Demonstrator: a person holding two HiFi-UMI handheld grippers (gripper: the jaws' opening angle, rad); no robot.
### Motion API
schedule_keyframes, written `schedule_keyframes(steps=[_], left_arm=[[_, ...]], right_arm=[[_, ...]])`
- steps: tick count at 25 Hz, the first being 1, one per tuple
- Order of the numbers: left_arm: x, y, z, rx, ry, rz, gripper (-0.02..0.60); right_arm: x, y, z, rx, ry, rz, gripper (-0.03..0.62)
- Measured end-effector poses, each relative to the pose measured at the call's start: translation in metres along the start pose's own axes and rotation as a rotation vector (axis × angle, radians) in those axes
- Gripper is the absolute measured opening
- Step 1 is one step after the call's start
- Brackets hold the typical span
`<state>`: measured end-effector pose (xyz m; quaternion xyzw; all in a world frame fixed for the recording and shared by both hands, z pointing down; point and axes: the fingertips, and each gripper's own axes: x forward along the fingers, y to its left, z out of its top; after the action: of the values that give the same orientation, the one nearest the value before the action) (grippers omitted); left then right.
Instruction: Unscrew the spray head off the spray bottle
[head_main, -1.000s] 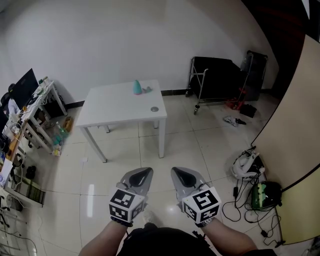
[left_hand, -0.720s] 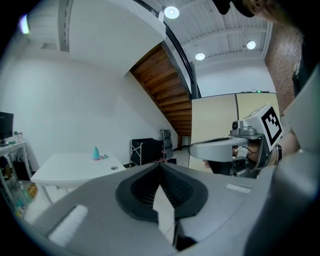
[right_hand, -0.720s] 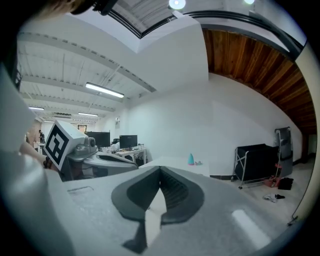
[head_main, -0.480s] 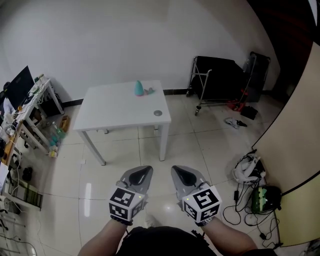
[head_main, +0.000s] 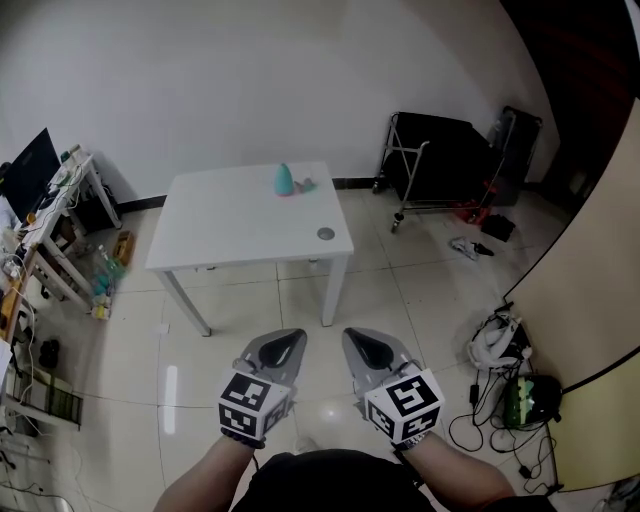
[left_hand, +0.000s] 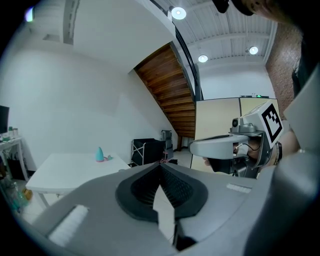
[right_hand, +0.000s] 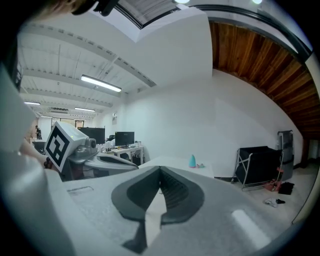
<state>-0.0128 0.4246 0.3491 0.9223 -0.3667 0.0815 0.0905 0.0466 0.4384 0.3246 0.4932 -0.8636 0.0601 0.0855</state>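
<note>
Bottle (head_main: 285, 180): teal, standing on the far part of the white table (head_main: 220, 235), near its back edge and well apart from both grippers
Axis: long axis upright, broad base on the tabletop, narrow end pointing straight up
Small thing (head_main: 305, 184): lies just right of the bottle in the head view; whether the two touch cannot be told
Disc (head_main: 325, 234): small and round, near the table's front right corner, apart from the bottle
Left gripper (head_main: 288, 343): jaws pressed together with nothing between them, held over the floor short of the table
Right gripper (head_main: 358, 343): jaws likewise clenched on nothing, just beside the left one
Hard to see: the bottle's top is too small to make out in any view, and so is what the small thing is
Cut off: both forearms run out at the head view's lower edge
Around: black cart (head_main: 435, 160) to the table's right, cluttered desk (head_main: 50, 200) to its left
</note>
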Motion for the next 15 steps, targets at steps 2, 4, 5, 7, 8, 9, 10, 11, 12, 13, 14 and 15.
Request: schedule_keyframes(steps=[2,4,5,7,8,9,10,11,12,13,14,15], left_arm=[[0.0,0.01,0.001,-0.007,0.001,0.004,0.011],[0.001,0.018,0.002,-0.011,0.0,0.006,0.011],[0.002,0.022,0.002,-0.014,-0.001,0.007,0.011],[0.005,0.028,0.002,-0.019,0.0,0.012,0.011],[0.006,0.031,0.001,-0.021,0.001,0.016,0.011],[0.009,0.034,0.0,-0.023,0.002,0.018,0.011],[0.011,0.037,0.0,-0.025,0.003,0.02,0.011],[0.014,0.04,-0.001,-0.027,0.004,0.022,0.011],[0.018,0.043,0.0,-0.028,0.004,0.024,0.011],[0.021,0.046,0.001,-0.029,0.005,0.025,0.011],[0.024,0.049,0.002,-0.028,0.005,0.027,0.011],[0.028,0.051,0.003,-0.026,0.005,0.028,0.011]], right_arm=[[0.009,0.002,0.001,-0.001,0.005,0.002,-0.009],[0.017,0.002,0.002,-0.002,0.009,0.003,-0.009],[0.021,0.001,0.002,-0.001,0.011,0.003,-0.009],[0.028,-0.001,0.002,-0.001,0.015,0.008,-0.009],[0.031,-0.001,0.002,-0.002,0.018,0.011,-0.011],[0.035,-0.003,0.001,-0.003,0.02,0.015,-0.009],[0.038,-0.004,0.001,-0.004,0.021,0.018,-0.009],[0.042,-0.006,0.001,-0.004,0.023,0.021,-0.011],[0.046,-0.008,0.001,-0.004,0.024,0.023,-0.011],[0.05,-0.011,0.002,-0.004,0.024,0.025,-0.009],[0.053,-0.014,0.003,-0.004,0.023,0.026,-0.009],[0.056,-0.018,0.003,-0.004,0.022,0.027,-0.011]])
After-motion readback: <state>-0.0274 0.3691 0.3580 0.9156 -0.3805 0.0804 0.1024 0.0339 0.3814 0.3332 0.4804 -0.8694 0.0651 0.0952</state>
